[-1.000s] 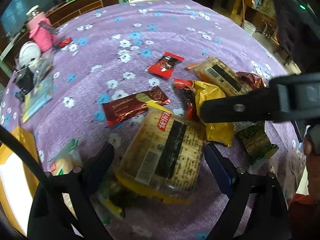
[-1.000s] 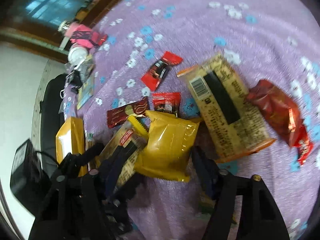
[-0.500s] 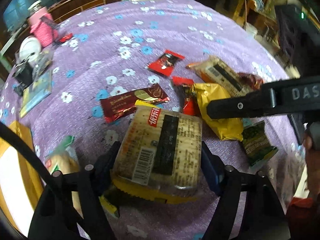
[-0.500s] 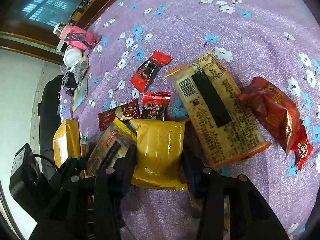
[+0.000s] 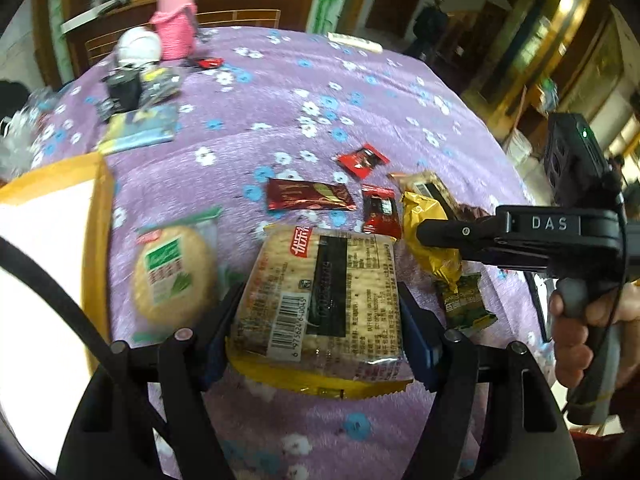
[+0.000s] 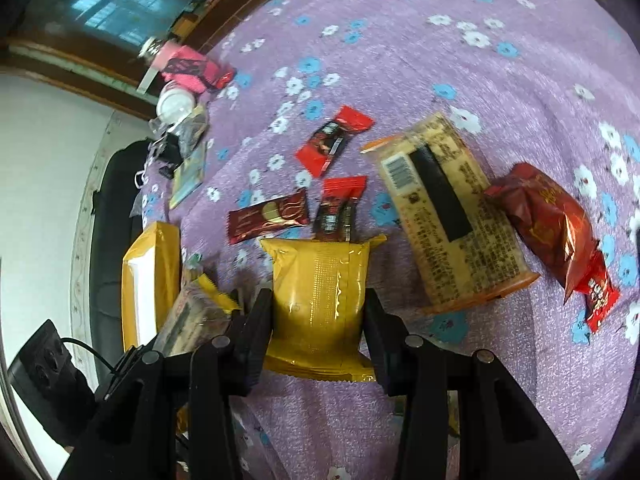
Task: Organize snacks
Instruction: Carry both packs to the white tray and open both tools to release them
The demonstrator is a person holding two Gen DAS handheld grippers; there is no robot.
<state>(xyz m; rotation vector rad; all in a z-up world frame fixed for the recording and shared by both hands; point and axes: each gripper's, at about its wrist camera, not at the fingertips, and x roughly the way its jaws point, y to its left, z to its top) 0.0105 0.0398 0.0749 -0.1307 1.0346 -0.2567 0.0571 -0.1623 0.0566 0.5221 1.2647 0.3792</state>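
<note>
We log the clear, yellow-edged cracker pack (image 5: 320,300) pinched between the left hand-held gripper (image 5: 318,316) fingers. Right hand-held gripper (image 6: 318,320) pinches the yellow foil pouch (image 6: 320,292); ahead, purple floral tabletop (image 6: 440,60) with red wrappers.

Tablecloth (image 6: 460,64): purple floral cloth, nubby, matt. Cracker pack (image 5: 320,300): clear glossy plastic film. Yellow pouch (image 6: 320,300): shiny crinkled foil. Gripper fingers (image 5: 416,336): matt black plastic.

Purple cloth (image 6: 520,80) with blue and white flowers; yellow packet (image 6: 320,300), red wrappers (image 6: 334,140), tan cracker pack (image 5: 320,296) with a black band, pink bottle (image 5: 174,26)
</note>
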